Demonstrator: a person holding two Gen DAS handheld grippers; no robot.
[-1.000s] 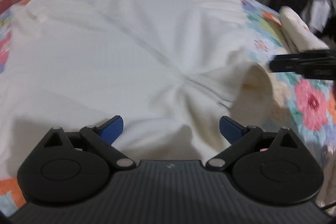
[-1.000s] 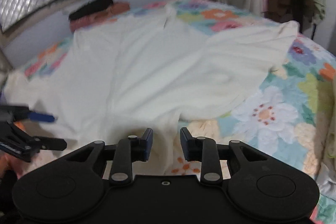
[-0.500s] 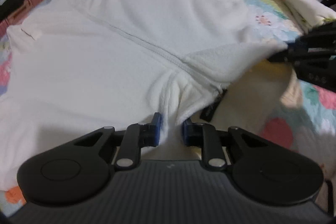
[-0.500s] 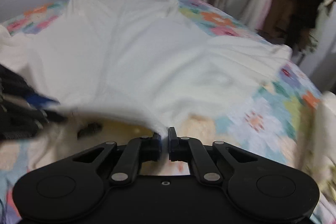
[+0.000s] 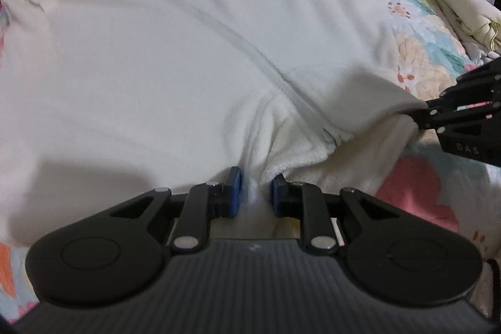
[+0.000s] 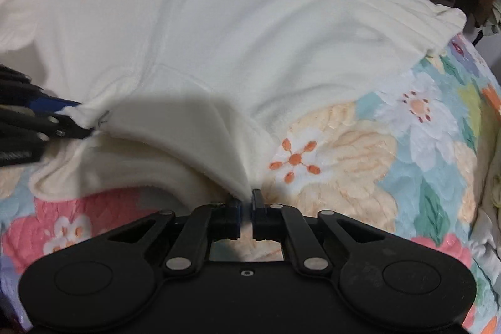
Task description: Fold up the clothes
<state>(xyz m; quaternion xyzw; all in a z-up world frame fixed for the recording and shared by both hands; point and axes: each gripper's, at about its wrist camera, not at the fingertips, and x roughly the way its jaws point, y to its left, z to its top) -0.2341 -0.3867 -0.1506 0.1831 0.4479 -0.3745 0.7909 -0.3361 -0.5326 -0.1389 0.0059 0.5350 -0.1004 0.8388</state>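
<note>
Cream fleece, the garment (image 5: pixel 175 58) lay spread across the floral bedspread (image 6: pixel 360 152), soft, light and floppy. Our left gripper (image 5: pixel 255 193) pinched its near hem and our right gripper (image 6: pixel 246 208) clamped the hem's right corner; we judged hems the surest holds.

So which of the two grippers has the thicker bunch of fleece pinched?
The left gripper: a thick wad of the white fleece garment keeps its pads apart. The right gripper pinches only a thin hem corner.
</note>
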